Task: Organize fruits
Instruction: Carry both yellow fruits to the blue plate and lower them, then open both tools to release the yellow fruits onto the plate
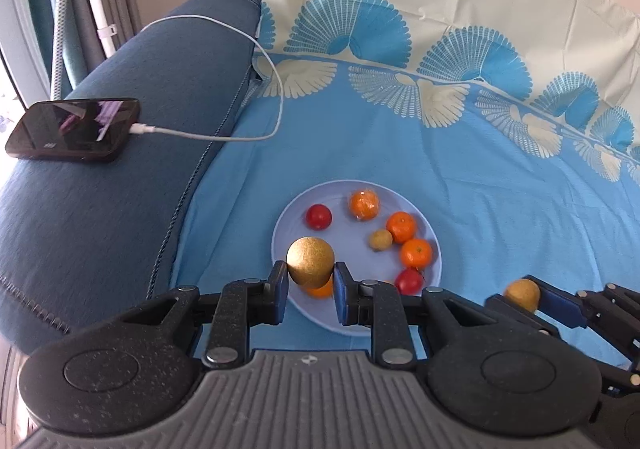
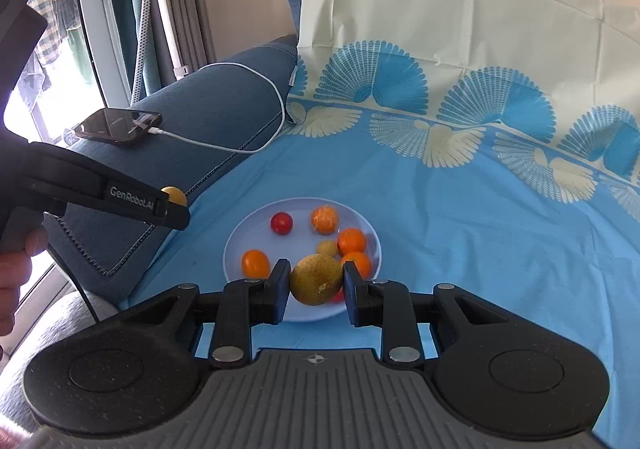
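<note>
Left wrist view first: the left gripper (image 1: pixel 311 281) is pinching a round golden-brown fruit (image 1: pixel 310 262) between its blue pads, held up over the near-left part of the pale plate (image 1: pixel 400 191); on the plate there's a red fruit (image 1: pixel 319 216), a plastic-wrapped orange (image 1: pixel 364 204), two bare oranges (image 1: pixel 401 226), a small tan fruit (image 1: pixel 380 240) and another red one (image 1: pixel 409 281) near the front rim; an orange is half hidden under the held fruit. Off at the right edge the right gripper (image 1: pixel 520 299) shows up too, clamped on a second brown fruit (image 1: pixel 522 294).

Right wrist view: same deal, its jaws squeezed on that brown fruit (image 2: pixel 316 279), hanging above the near side of the plate (image 2: pixel 236 241); the left tool sits well off to the left with just a bit of its fruit (image 2: pixel 174 195) peeking past the finger.

What could go sideways, imo: the plate's shallow and these are round, so letting go from up here could mean a bounce or roll off onto the blue sheet (image 2: pixel 460 229); dropping onto fruit already crowded on the right side could knock one over the rim; the plate sits on soft bedding so it may tip a bit; both tools heading in together might bump each other.
</note>
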### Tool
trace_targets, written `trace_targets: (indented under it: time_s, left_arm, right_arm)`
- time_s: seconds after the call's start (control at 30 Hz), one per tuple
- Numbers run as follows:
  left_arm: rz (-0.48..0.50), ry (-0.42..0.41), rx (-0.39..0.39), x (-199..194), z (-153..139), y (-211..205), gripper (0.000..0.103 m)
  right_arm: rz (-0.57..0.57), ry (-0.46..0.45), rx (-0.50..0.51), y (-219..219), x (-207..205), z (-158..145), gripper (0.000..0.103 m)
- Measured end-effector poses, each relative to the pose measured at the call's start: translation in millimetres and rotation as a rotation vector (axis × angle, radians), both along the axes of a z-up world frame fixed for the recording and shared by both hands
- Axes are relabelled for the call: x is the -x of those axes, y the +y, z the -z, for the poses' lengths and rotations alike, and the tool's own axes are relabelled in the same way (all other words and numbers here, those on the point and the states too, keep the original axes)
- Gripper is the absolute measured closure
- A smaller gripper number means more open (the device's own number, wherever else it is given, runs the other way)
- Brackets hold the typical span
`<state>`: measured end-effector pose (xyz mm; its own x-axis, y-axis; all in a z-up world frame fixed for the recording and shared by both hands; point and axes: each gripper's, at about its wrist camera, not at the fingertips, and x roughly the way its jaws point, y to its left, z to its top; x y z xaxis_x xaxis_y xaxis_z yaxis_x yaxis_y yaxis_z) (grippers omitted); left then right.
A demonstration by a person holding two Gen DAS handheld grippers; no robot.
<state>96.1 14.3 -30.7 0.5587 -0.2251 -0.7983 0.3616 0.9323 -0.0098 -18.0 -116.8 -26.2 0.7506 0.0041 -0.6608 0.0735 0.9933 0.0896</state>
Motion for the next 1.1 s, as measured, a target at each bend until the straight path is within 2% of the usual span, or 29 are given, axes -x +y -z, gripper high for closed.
trace_targets:
  time_s: [0.3, 0.63, 0.67, 0.7, 0.73, 0.77, 0.8, 0.87, 0.97, 1.1]
  left_arm:
    - [0.02, 0.07, -0.04, -58.4, 51.9, -27.5, 0.077]
    - [0.039, 0.093, -0.106, -87.7, 87.8, -42.3, 0.077]
    - [0.05, 0.093, -0.112, -88.8, 89.7, -43.5, 0.072]
    - [0.064, 0.093, -0.118, -89.2, 90.0, -44.1, 0.045]
    - [0.068, 0.085, -0.128, -88.7, 88.3, -43.7, 0.026]
    - [0.056, 0.058, -0.136, -86.7, 84.4, -41.8, 0.0]
    - [0.04, 0.013, -0.13, -81.8, 78.0, -37.5, 0.0]
    - [0.054, -0.001, -0.135, -72.8, 68.6, -31.6, 0.0]
    - [0.031, 0.019, -0.153, -59.4, 60.3, -24.2, 0.0]
    - [0.007, 0.046, -0.139, -36.6, 49.0, -14.5, 0.0]
  right_arm:
    - [-0.049, 0.06, 0.04, -5.4, -75.5, 48.3, 0.074]
    - [-0.076, 0.117, 0.055, -8.8, -112.0, 86.4, 0.074]
    - [-0.083, 0.12, 0.056, -8.4, -115.0, 89.1, 0.074]
    - [-0.096, 0.125, 0.056, -7.4, -117.3, 91.5, 0.073]
    - [-0.118, 0.134, 0.052, -6.6, -120.1, 94.1, 0.073]
    - [-0.136, 0.142, 0.047, -6.5, -122.6, 95.1, 0.068]
    - [-0.151, 0.149, 0.047, -6.0, -124.6, 95.8, 0.048]
    - [-0.168, 0.153, 0.063, -4.6, -123.0, 93.0, 0.026]
    - [-0.162, 0.125, 0.082, -2.1, -108.8, 84.2, 0.012]
    - [-0.107, 0.123, 0.091, 1.6, -89.6, 73.7, 0.011]
